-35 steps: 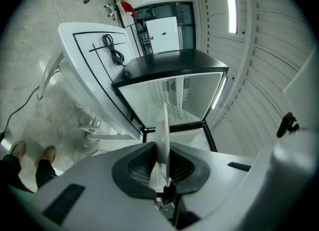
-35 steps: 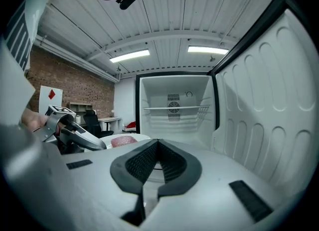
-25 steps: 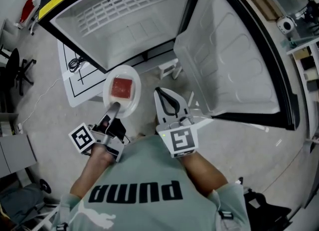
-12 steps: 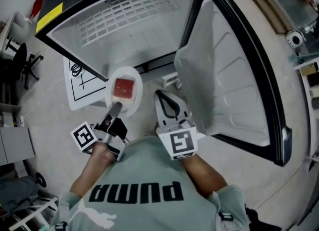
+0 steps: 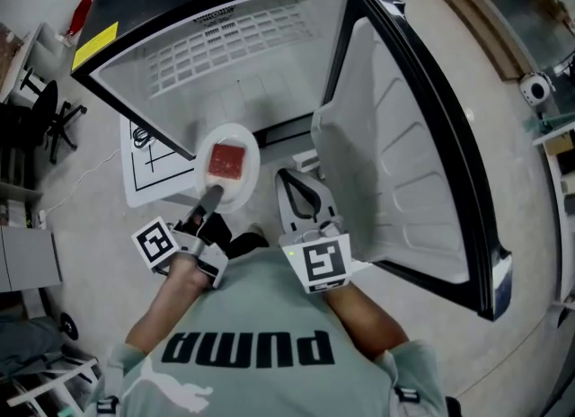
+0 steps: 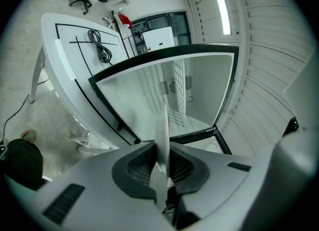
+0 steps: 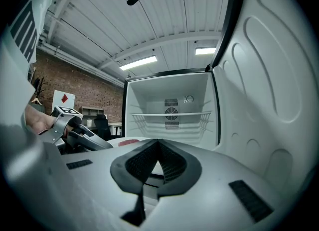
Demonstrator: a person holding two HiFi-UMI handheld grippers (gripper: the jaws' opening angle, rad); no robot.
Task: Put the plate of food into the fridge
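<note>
A white plate (image 5: 235, 183) with a red square of food (image 5: 226, 161) is held level in front of the open fridge (image 5: 234, 56). My left gripper (image 5: 209, 199) is shut on the plate's near rim. In the left gripper view the plate (image 6: 162, 125) shows edge-on, pinched between the jaws of the left gripper (image 6: 162, 170). My right gripper (image 5: 301, 192) hangs beside it on the right, shut and empty, close to the open door (image 5: 404, 155). Seen from the right gripper (image 7: 157, 148), the fridge interior (image 7: 172, 100) has a wire shelf (image 7: 172, 117).
A white board (image 5: 148, 162) marked with black lines, with a coiled cable on it, lies left of the fridge. A small white stool (image 5: 310, 160) stands at the fridge's foot. Office chairs (image 5: 40, 114) stand at far left. The door's inner shelf wall (image 7: 271, 90) is close on the right.
The plate and both grippers have drawn slightly closer to the fridge opening. The left gripper's hold on the rim is unchanged, and the right gripper stays shut.
</note>
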